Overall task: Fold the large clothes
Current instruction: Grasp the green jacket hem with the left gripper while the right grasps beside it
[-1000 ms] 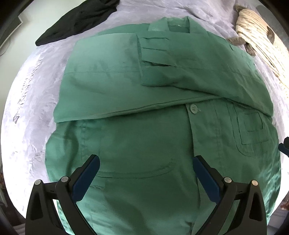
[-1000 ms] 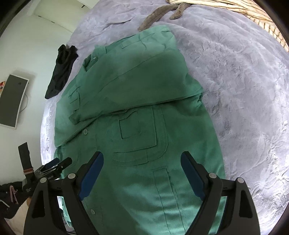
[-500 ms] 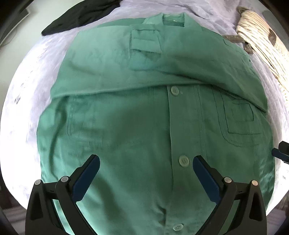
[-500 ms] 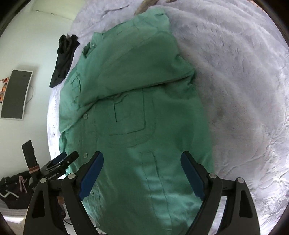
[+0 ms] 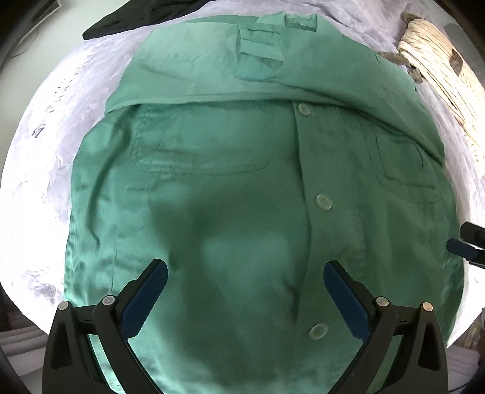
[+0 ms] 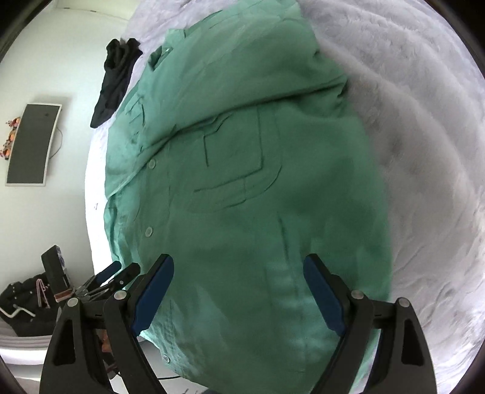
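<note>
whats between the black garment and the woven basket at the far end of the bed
In the left wrist view, the green shirt's collar end lies between the black garment and the woven basket, with strips of bare pale bedspread either side.

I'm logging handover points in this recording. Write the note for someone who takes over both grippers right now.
Left gripper: open, empty, over the lower front of the green shirt.
Right gripper: open, empty, over the shirt's right side near the hem.
Shirt lies buttoned, front up, on the white bedspread. Black garment lies beyond the collar; woven basket sits at the bed's far right.
Done: both sleeves folded across the chest.
Left: probably grip the hem and fold the bottom up toward the collar.
</note>
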A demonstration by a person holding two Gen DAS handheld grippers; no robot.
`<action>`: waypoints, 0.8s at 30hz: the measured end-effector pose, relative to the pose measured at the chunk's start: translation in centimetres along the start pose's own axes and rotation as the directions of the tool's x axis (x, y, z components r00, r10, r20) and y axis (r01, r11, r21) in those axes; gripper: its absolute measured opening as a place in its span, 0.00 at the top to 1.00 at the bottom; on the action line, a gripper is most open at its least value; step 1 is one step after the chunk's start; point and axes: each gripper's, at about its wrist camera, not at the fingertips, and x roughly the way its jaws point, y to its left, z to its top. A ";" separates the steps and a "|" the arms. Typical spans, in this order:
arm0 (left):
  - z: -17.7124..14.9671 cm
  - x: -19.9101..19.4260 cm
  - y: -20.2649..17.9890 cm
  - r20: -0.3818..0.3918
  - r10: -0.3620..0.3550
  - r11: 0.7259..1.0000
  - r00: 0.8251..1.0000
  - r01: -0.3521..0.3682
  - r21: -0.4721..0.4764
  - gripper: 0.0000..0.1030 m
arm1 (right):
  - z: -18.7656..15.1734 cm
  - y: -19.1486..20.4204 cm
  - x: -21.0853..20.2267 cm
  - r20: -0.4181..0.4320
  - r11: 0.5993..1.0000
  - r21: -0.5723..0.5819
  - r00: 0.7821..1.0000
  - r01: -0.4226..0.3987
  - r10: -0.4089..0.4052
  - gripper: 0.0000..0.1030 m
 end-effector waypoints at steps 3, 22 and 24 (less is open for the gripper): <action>-1.7 -0.7 1.5 0.019 -0.011 1.000 1.000 0.011 0.001 0.00 | -1.4 0.6 0.3 0.015 0.999 0.015 0.999 -0.030 0.029 0.13; -8.5 -2.9 17.3 0.000 -0.022 0.983 1.000 0.021 -0.183 0.00 | -8.2 0.9 -2.1 0.079 0.994 0.106 0.996 0.034 -0.042 0.13; -9.1 -2.6 18.2 -0.018 -0.042 0.980 0.999 0.038 -0.196 0.00 | -8.9 -0.2 -3.5 0.101 0.989 0.132 0.992 0.062 -0.076 0.13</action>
